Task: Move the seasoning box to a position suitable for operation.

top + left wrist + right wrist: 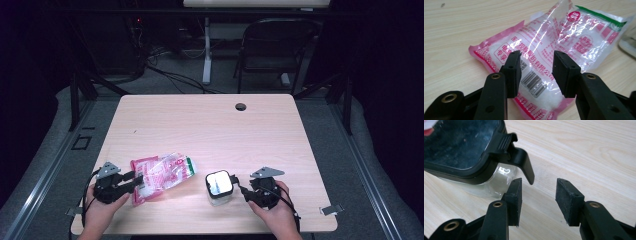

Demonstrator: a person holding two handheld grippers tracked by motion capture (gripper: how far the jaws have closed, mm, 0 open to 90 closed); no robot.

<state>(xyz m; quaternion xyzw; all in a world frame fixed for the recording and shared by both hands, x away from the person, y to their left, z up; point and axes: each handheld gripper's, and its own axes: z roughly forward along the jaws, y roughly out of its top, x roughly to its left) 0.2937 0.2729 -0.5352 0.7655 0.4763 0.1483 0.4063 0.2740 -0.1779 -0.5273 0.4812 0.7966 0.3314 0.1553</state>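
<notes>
Two grippers sit low at my edge of the wooden table [210, 125]; my left gripper [136, 181] points at the near end of a pink-printed plastic bag of white granules [162, 176] lying flat on the wood, its jaws spread apart over the barcode corner, pads [513, 72] clear of the film, grasping nothing; farther right stands a clear container with a black clip-lock lid [219, 186], upright; its side latch [520, 162] hangs flipped outward; my right gripper [239, 187] is just beside that latch, jaws parted and released, touching nothing.
</notes>
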